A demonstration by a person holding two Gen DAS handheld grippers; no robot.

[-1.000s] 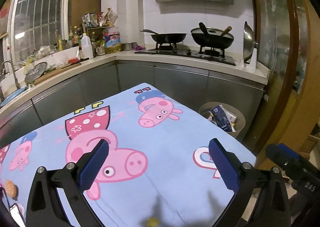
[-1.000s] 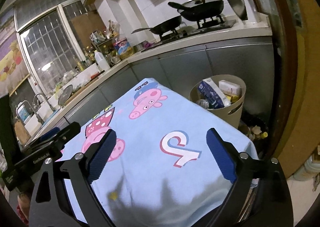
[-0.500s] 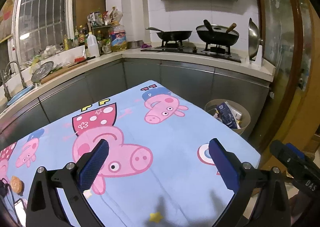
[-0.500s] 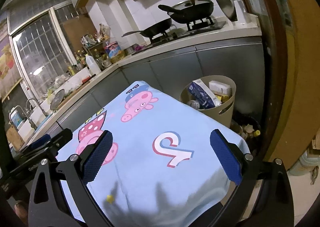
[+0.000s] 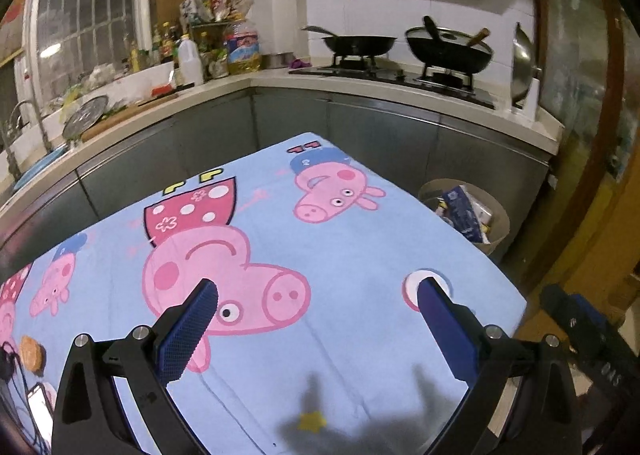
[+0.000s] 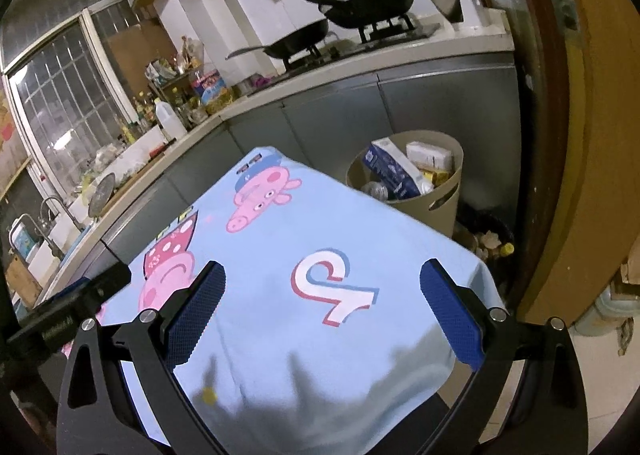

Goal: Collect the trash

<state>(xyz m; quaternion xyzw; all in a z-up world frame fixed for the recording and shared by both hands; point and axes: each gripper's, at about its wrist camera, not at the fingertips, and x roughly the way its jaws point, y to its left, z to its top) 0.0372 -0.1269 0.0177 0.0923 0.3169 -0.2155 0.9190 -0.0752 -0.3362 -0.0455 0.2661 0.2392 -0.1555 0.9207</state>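
Both grippers, left [image 5: 316, 329] and right [image 6: 320, 315], hover spread and empty over the cloth-covered table [image 5: 360, 247]; the bin [image 6: 444, 199] (already full) waits off its far right corner.

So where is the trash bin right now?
The trash bin stands on the floor past the table's far right corner, against the grey cabinets below the stove; the left wrist view shows it at right.

Ahead of both open jaws the tablecloth [image 5: 360, 255] lies bare; only the full bin [image 6: 432, 191] stands beyond its far-right edge.
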